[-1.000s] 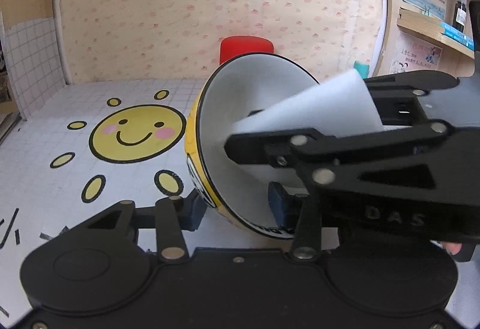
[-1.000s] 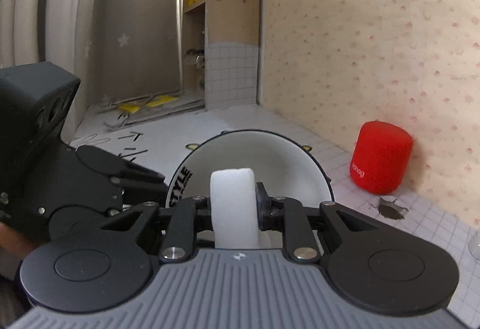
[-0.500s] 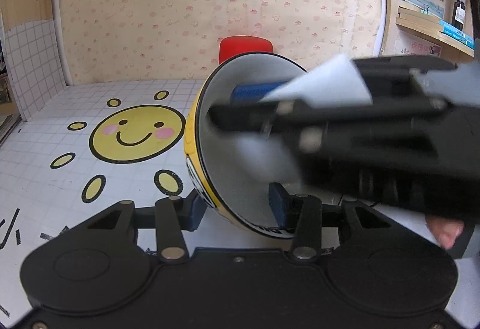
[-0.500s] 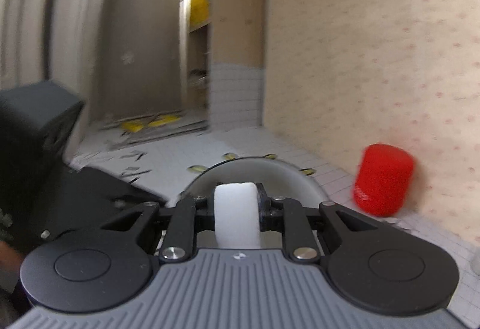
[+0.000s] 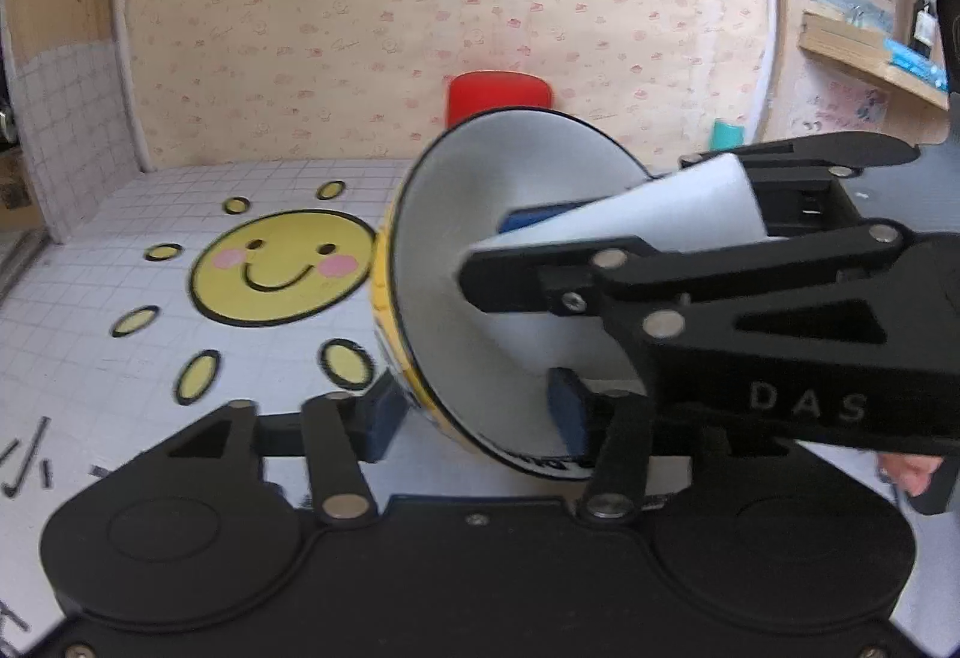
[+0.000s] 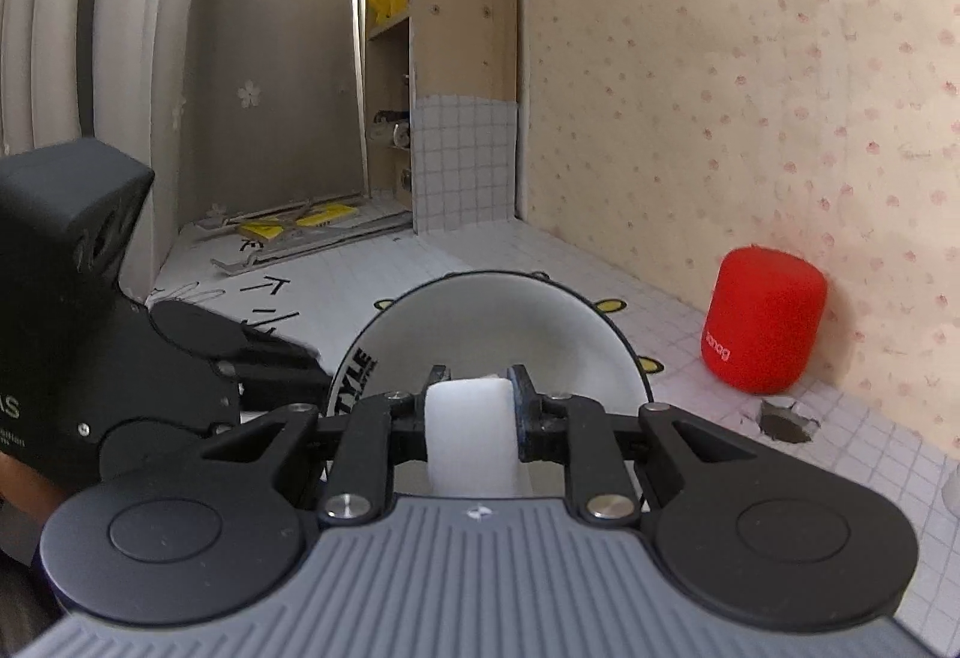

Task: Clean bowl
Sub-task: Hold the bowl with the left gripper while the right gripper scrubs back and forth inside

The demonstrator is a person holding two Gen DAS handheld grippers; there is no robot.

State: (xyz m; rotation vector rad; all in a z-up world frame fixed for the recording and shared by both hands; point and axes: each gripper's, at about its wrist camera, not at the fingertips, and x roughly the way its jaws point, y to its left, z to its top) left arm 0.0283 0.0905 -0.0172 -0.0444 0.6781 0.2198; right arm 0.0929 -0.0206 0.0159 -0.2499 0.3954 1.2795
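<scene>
The bowl [image 5: 480,262], glossy white inside and yellow outside, stands tilted on edge over the gridded tabletop [image 5: 90,346]. The left claw [image 5: 474,412] is opening, its blue pads straddling the lower rim. The right claw [image 6: 471,406] pinches a soft white sponge block [image 6: 471,430] at the bowl's mouth.

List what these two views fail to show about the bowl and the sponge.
- Left wrist view: the right gripper covers part of the bowl interior, so sponge contact is hidden.
- Right wrist view: the sponge and gripper body block the bowl's lower inside.
- Left gripper: jaws opening around the rim; contact unclear.
- Dirt in bowl: none discernible, partly blurred.
</scene>
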